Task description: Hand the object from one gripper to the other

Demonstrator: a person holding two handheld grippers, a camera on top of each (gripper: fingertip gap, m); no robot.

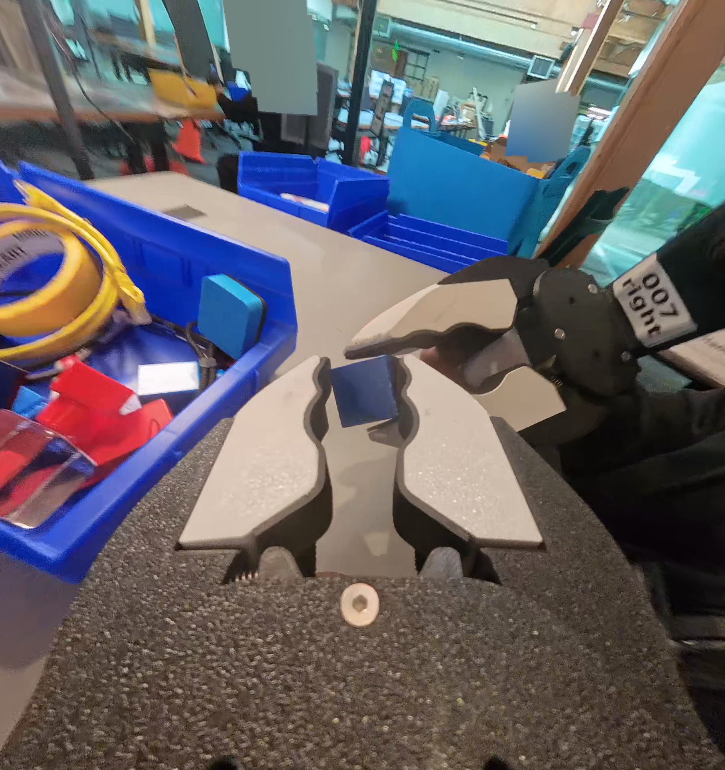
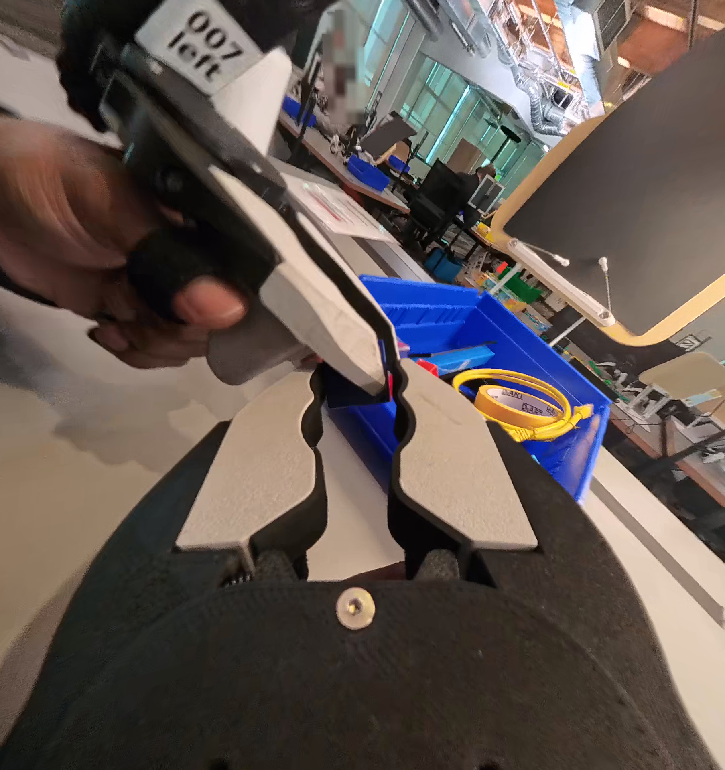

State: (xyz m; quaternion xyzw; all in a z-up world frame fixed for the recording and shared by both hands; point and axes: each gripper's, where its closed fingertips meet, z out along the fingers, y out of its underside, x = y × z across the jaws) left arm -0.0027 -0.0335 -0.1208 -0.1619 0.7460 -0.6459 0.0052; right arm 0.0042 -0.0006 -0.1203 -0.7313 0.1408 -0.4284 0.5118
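A small dark blue block (image 1: pixel 362 396) sits between the fingertips of my left gripper (image 1: pixel 362 371), which is shut on its two sides, above the grey table (image 1: pixel 344 266). My right gripper (image 1: pixel 365 393) comes in from the right, turned a quarter turn, with one finger on top of the block and one under it. In the right wrist view my right gripper (image 2: pixel 358 383) is shut on the block (image 2: pixel 352 402). A finger (image 2: pixel 331 333) of the left gripper lies over the block and hides most of it.
An open blue bin (image 1: pixel 164 266) stands at the left, holding a yellow tape roll (image 1: pixel 39 291), a yellow cable, red pieces and a blue foam pad. It also shows in the right wrist view (image 2: pixel 498 333). More blue bins (image 1: pixel 310 183) stand at the table's far edge. A hand (image 2: pixel 60 229) holds the left gripper. The tips of both grippers are at nearly the same place.
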